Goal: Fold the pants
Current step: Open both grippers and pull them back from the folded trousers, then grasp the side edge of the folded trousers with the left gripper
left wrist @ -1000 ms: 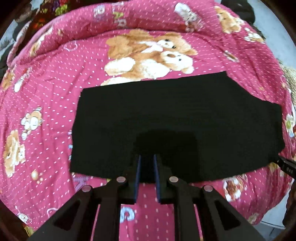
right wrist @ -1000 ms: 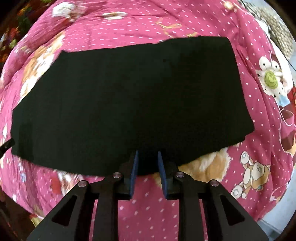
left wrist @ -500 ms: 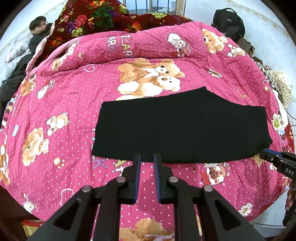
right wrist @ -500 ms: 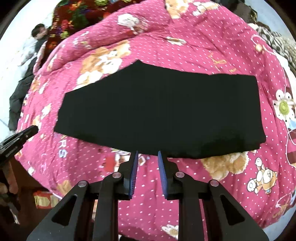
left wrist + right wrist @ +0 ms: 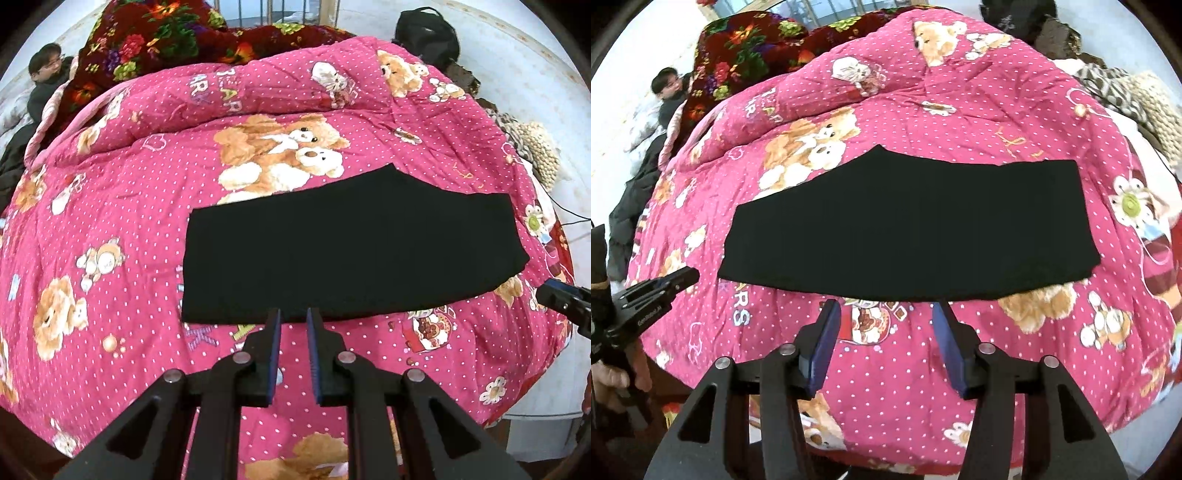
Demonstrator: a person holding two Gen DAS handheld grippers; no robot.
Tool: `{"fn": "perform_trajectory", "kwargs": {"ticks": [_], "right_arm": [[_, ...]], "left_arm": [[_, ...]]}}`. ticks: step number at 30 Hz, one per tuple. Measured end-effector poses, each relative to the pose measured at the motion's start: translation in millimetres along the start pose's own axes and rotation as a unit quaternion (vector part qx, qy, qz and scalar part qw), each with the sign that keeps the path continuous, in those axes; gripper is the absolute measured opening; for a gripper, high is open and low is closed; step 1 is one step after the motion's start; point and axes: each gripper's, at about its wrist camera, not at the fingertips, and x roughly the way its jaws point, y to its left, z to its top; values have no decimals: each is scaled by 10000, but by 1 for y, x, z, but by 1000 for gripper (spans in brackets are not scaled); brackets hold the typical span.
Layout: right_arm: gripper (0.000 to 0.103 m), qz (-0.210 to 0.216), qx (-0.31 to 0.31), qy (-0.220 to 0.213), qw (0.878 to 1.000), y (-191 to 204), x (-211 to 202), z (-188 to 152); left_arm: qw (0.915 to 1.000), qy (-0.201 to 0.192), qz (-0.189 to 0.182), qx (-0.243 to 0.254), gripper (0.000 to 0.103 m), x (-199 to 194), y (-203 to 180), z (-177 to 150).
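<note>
The black pants (image 5: 351, 251) lay flat across the pink bear quilt (image 5: 129, 229), already doubled into a broad band. My left gripper (image 5: 293, 317) hung just short of their near edge, jaws narrow with a slim gap, gripping nothing; my right gripper (image 5: 886, 314) hung likewise, jaws spread wide and empty. I judged the risk to be pinching the soft quilt along with the cloth, or catching only the top layer so the fold skewed. Only the right view showed the person's hand (image 5: 613, 373) on the other tool; only the left showed the black bag (image 5: 424, 33)
</note>
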Motion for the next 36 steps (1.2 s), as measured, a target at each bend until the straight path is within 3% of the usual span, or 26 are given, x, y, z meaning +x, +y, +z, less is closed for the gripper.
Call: {"fn": "perform_trajectory", "kwargs": {"ticks": [11, 22, 36], "right_arm": [[52, -360, 268, 62, 9990, 8, -7, -5], [52, -195, -203, 213, 9994, 25, 10, 18], [52, -91, -246, 605, 9978, 30, 53, 39]], "left_arm": [[9995, -19, -312, 90, 16, 2, 6, 11], [9993, 3, -204, -320, 24, 12, 23, 12], [9915, 352, -311, -1214, 34, 67, 110, 6]]}}
